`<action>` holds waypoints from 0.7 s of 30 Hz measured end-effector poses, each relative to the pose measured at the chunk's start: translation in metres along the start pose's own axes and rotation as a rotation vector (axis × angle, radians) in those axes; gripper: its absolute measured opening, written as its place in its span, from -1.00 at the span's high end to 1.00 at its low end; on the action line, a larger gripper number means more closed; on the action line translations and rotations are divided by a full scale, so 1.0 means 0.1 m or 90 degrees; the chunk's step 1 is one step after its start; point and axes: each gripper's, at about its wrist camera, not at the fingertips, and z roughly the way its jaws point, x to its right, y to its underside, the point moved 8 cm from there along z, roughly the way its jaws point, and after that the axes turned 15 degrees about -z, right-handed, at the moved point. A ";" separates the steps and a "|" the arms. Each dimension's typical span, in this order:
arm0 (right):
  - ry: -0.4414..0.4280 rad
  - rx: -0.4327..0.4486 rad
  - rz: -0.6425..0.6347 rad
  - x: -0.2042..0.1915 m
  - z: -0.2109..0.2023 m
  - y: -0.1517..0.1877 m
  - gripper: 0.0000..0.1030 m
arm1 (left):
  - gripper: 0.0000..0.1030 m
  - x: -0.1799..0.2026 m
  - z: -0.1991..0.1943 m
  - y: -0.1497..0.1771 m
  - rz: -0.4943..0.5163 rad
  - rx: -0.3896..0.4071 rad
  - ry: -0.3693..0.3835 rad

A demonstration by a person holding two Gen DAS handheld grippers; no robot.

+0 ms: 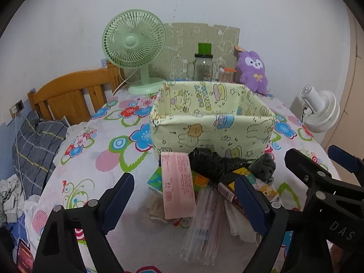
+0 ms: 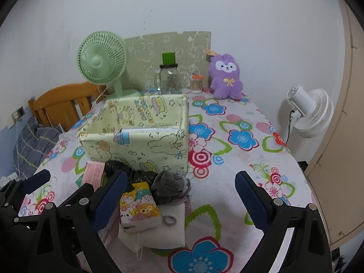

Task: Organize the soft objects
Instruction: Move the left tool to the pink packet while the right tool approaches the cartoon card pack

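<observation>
Both tools are spread wide and hold nothing: the left tool point(image 1: 184, 201) hovers low over a heap of small things on the flower-printed worktop cloth point(image 1: 95, 159), and the right tool point(image 2: 182, 195) hangs just beside it at its 3 o'clock, its fingers framing the right part of the same heap. The heap lies against the near wall of the pale yellow fabric storage box with cartoon print point(image 1: 211, 127), which stands open in the middle of the worktop; its inside shows only its lining in both views. In the heap, a pink printed paper packet point(image 1: 178, 182) lies at 9 o'clock, a crumpled black plastic bag point(image 1: 211, 162) touches the box wall at 12 o'clock, a grey knitted sock bundle point(image 2: 170, 187) sits at 2 o'clock, and a small cartoon-printed tissue pack point(image 2: 138, 207) rests on a white folded face mask point(image 2: 163, 227) toward 5 o'clock, with a grey hair tie point(image 2: 168, 220) at the pack's corner. Clear plastic sleeves point(image 1: 202, 227) lie nearest the left camera at 6 o'clock. Beyond the box, along the wall, stand a mint green desk fan point(image 1: 134, 43) at 11 o'clock, a glass jar mug with a green cap point(image 1: 203, 66) at 12, and a purple plush rabbit point(image 1: 251, 70) at 1 o'clock. A white floor fan point(image 2: 311, 111) stands off the worktop at 3 o'clock.
</observation>
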 end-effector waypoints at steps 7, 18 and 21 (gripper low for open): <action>-0.021 -0.025 -0.009 -0.15 0.16 0.05 -0.86 | -0.74 -0.07 0.14 0.07 0.005 -0.023 -0.017; -0.053 -0.062 -0.019 -0.37 0.35 0.15 -0.85 | -0.67 -0.15 0.31 0.21 0.012 -0.056 -0.037; -0.061 -0.072 -0.021 -0.43 0.40 0.17 -0.84 | -0.67 -0.18 0.34 0.24 0.012 -0.063 -0.040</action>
